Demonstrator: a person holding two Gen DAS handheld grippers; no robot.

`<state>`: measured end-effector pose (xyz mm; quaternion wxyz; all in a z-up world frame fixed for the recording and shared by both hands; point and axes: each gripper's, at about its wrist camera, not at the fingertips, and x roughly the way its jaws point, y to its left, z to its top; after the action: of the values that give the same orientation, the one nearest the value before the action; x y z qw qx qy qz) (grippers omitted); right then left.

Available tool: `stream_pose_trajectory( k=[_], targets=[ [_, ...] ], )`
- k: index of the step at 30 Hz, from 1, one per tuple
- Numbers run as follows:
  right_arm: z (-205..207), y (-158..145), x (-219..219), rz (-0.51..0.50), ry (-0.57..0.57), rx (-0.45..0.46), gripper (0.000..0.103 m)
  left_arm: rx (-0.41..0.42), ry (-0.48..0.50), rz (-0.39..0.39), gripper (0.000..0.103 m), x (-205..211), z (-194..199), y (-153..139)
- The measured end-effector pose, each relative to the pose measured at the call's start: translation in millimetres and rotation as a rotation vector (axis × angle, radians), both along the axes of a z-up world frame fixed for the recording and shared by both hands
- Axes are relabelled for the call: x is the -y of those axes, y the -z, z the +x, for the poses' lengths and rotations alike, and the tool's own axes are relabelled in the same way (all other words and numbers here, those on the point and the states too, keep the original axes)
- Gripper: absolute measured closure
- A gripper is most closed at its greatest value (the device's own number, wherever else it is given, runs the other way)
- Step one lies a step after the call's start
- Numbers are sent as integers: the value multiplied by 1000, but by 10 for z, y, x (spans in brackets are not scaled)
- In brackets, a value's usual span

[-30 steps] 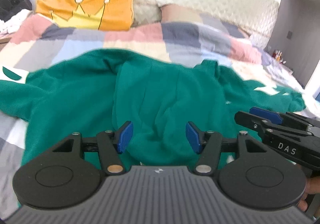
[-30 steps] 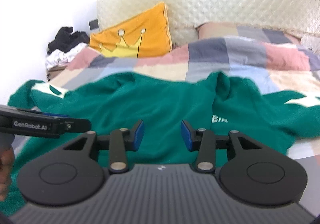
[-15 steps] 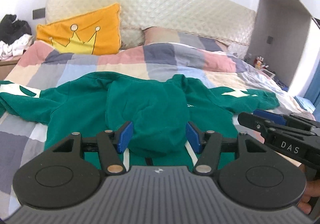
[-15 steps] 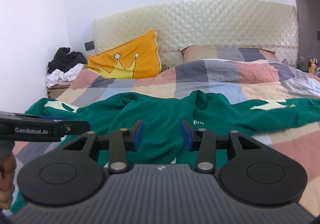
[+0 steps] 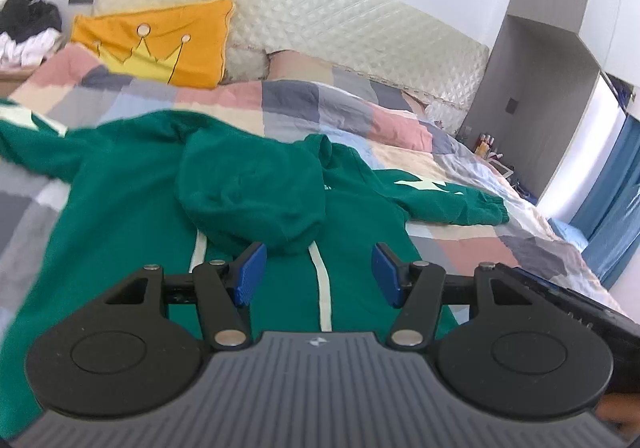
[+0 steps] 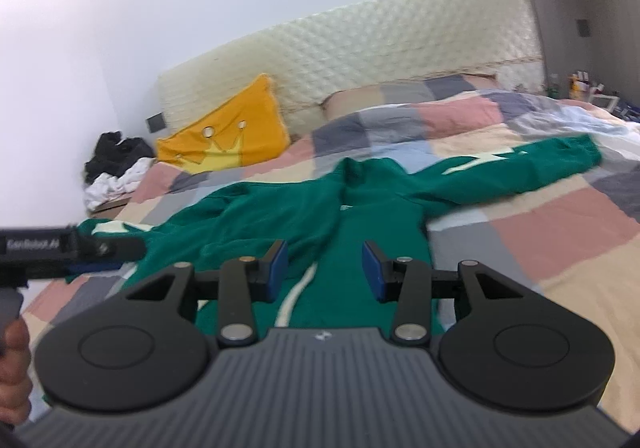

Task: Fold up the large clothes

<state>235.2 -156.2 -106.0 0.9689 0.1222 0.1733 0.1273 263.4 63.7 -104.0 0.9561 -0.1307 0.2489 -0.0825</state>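
Green fleece hoodie (image 5: 132,208) lies spread across a patchwork quilt (image 5: 360,120) of pink, grey and cream squares, hood (image 5: 252,188) flopped onto its chest, 2 pale drawstrings (image 5: 322,288) trailing. Left gripper (image 5: 318,274) and right gripper (image 6: 324,268) hover above it, blue pads apart, holding nothing. Behind: an orange crown cushion (image 5: 160,40), a quilted cream headboard (image 5: 340,32), white walls.

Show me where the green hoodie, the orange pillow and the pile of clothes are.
green hoodie (image 5: 256,184), left wrist view, on its hood.
orange pillow (image 5: 160,36), left wrist view, on its face above the crown.
pile of clothes (image 6: 116,164), right wrist view, middle of the heap.
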Motion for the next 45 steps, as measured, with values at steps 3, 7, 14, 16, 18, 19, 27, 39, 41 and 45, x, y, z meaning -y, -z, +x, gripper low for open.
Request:
stream_pose_trajectory(
  k=[3, 7, 14, 16, 18, 19, 27, 39, 41, 45],
  targets=[
    [96, 22, 144, 23, 50, -6, 59, -3, -16, -4, 39, 2, -5, 65],
    [293, 93, 321, 57, 110, -22, 57, -20, -30, -12, 39, -68, 14, 150],
    [980, 259, 633, 56, 206, -96, 56, -66, -57, 4, 38, -117, 89, 321],
    [1131, 314, 721, 67, 228, -103, 56, -85, -63, 28, 38, -79, 118, 381],
    [1299, 373, 803, 65, 234, -112, 56, -106, -63, 29, 38, -70, 155, 439],
    [1385, 404, 850, 63, 238, -116, 56, -115, -63, 23, 38, -72, 172, 464],
    [1856, 724, 1341, 169, 280, -147, 54, -164, -75, 18, 38, -25, 319, 629],
    [2468, 1155, 1851, 321, 373, -222, 15, -246, -92, -6, 38, 60, 603, 833],
    [2555, 1227, 1967, 370, 391, -215, 15, -256, -101, -18, 38, 58, 655, 857],
    [2772, 1405, 2225, 457, 432, -224, 15, -276, -109, -42, 38, 51, 772, 889]
  ],
)
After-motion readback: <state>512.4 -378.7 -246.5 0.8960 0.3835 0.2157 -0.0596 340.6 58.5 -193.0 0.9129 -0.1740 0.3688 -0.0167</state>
